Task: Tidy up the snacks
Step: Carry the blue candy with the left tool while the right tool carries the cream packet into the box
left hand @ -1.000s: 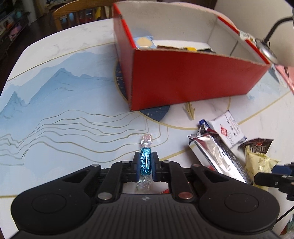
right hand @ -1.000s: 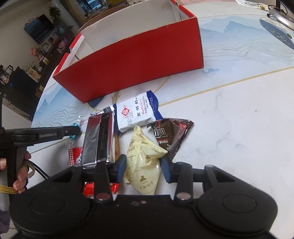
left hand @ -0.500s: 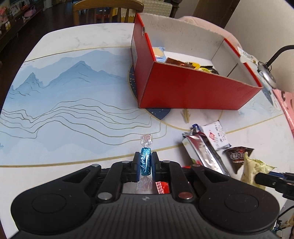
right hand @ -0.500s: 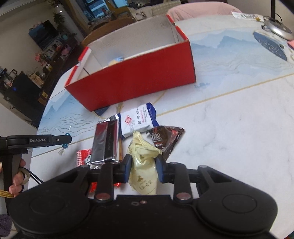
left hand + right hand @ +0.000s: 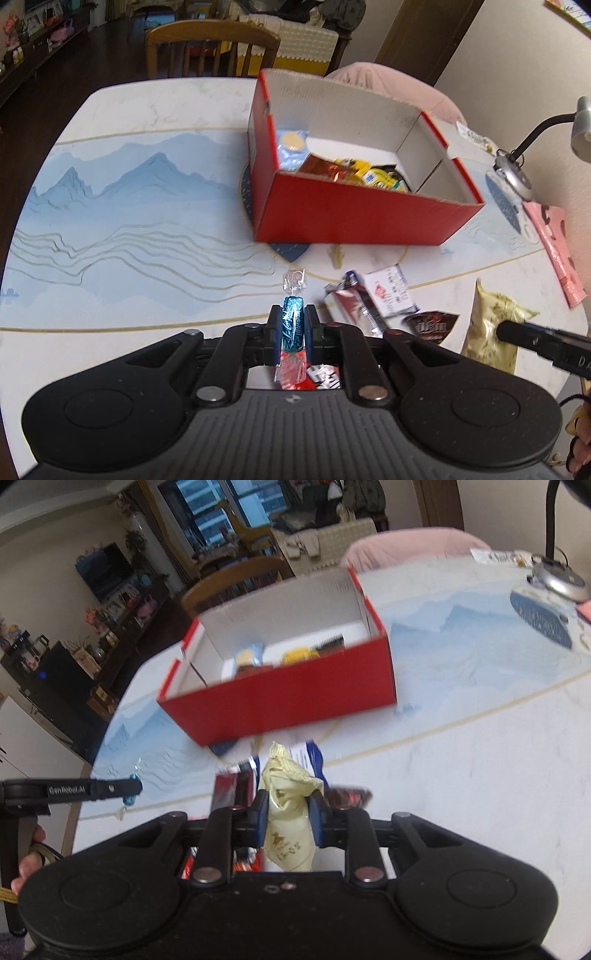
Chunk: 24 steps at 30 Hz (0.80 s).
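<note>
Left gripper (image 5: 291,328) clamps blue candy (image 5: 292,326), right gripper (image 5: 287,814) yellow pouch (image 5: 290,812); I next carry both to red box (image 5: 354,218), 12 o'clock.

A wooden chair (image 5: 212,48) stands behind the table (image 5: 122,110); a dark cabinet (image 5: 55,686), television (image 5: 105,572) and window (image 5: 229,507) beyond.

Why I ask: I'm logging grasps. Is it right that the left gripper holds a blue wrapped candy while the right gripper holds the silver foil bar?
Not quite. The left gripper does hold the blue wrapped candy, but the right wrist view shows the right gripper shut on the pale yellow snack packet. The silver foil bar lies on the table.
</note>
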Each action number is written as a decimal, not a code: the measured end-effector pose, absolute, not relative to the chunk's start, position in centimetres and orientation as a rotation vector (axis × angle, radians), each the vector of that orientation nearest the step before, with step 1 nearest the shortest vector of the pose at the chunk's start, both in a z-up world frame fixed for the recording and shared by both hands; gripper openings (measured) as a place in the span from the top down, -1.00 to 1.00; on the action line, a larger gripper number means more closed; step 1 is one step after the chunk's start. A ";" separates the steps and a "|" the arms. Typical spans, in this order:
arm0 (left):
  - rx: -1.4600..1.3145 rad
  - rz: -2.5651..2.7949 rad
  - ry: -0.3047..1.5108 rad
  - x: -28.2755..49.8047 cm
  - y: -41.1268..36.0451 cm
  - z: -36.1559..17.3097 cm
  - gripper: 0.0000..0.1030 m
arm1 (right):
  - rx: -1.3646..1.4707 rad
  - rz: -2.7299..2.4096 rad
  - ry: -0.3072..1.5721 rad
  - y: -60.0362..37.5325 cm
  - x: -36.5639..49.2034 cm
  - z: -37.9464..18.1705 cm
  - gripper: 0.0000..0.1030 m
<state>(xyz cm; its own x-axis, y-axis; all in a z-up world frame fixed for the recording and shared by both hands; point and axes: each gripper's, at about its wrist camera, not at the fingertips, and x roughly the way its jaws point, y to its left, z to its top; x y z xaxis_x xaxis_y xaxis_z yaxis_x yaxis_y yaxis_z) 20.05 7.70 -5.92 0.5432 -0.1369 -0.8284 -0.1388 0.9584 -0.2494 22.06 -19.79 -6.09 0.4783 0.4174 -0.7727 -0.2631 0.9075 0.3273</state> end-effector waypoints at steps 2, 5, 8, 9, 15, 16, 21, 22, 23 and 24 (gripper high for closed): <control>-0.300 -0.006 0.993 20.3 7.4 -5.2 0.78 | 0.173 0.422 0.966 -19.8 22.7 -5.1 0.59; -0.288 -0.017 0.971 20.9 6.9 -3.9 0.78 | 0.175 0.431 0.939 -19.8 23.9 -4.0 0.59; -0.280 -0.026 0.953 21.8 6.4 -2.8 0.78 | 0.177 0.436 0.916 -19.6 25.6 -2.9 0.60; -0.282 -0.027 0.949 22.2 6.3 -2.4 0.78 | 0.177 0.434 0.907 -19.5 26.1 -2.6 0.60; -0.281 -0.032 0.922 24.7 5.7 -0.3 0.78 | 0.178 0.444 0.850 -18.9 29.7 -0.3 0.60; -0.277 -0.028 0.916 25.2 5.6 0.1 0.78 | 0.176 0.446 0.842 -18.8 30.3 0.0 0.60; -0.265 -0.006 0.897 27.9 5.5 1.1 0.78 | 0.169 0.457 0.818 -17.9 33.6 0.7 0.60; -0.259 0.001 0.898 28.5 5.5 1.1 0.78 | 0.167 0.458 0.816 -17.7 34.2 0.8 0.60; -0.256 0.008 0.900 29.1 5.4 0.9 0.78 | 0.164 0.455 0.816 -17.4 34.9 0.7 0.60; -0.259 0.013 0.906 29.7 5.5 0.7 0.78 | 0.162 0.455 0.820 -17.3 35.5 0.5 0.60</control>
